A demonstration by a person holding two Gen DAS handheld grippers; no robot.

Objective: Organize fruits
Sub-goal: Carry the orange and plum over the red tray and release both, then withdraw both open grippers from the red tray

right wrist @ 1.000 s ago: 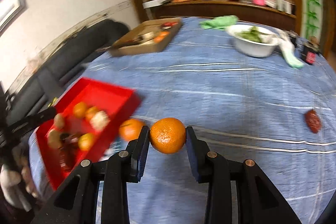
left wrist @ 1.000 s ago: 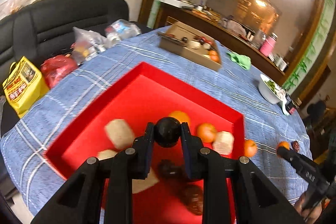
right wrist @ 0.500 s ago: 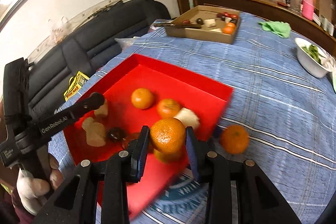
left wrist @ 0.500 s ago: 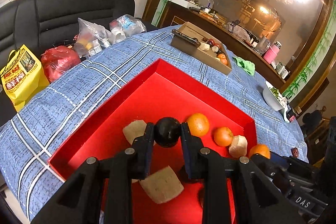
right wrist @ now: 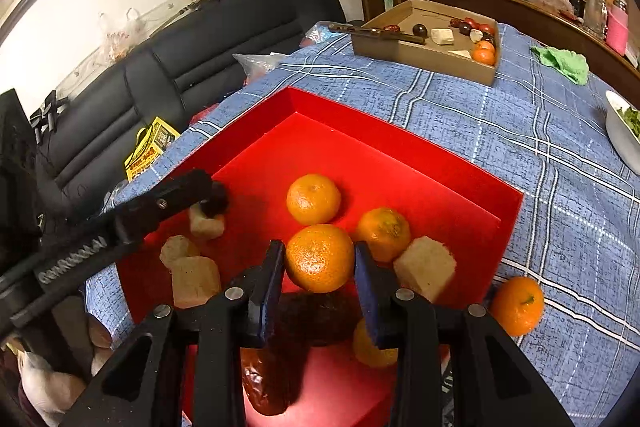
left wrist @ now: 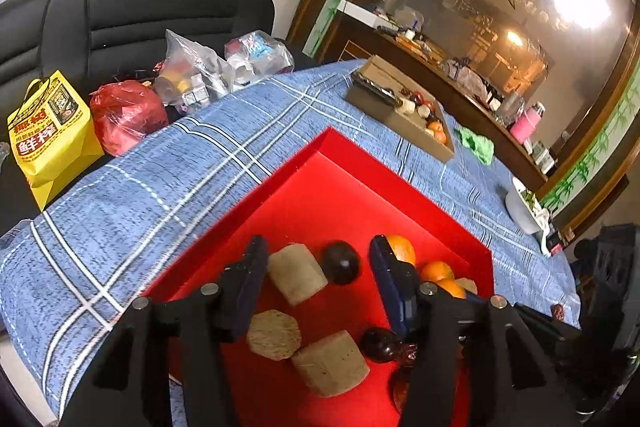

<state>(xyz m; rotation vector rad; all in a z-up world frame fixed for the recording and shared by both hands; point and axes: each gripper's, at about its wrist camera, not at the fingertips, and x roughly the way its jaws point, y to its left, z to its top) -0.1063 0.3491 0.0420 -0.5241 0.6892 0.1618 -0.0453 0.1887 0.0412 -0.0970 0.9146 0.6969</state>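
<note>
A red tray (left wrist: 320,147) (right wrist: 400,139) sits on the blue checked tablecloth. My left gripper (left wrist: 316,259) is open over the tray; a dark round fruit (left wrist: 340,263) lies loose between its fingers, beside several tan blocks (left wrist: 296,279). My right gripper (right wrist: 318,259) is shut on an orange mandarin (right wrist: 320,257) and holds it above the tray. Two more mandarins (right wrist: 314,198) and a tan block (right wrist: 424,267) lie in the tray. One mandarin (right wrist: 517,305) lies on the cloth outside the tray's right side. The left gripper also shows in the right wrist view (right wrist: 208,197).
A cardboard box (right wrist: 440,55) with more fruit stands at the table's far side. A green cloth (right wrist: 564,61) and a white bowl (right wrist: 620,135) lie to the right. Bags (left wrist: 52,131) rest on the black sofa (left wrist: 120,19) beyond the table's left edge.
My left gripper has opened and let the dark fruit go into the tray. My right gripper has carried the mandarin from over the cloth to over the tray.
</note>
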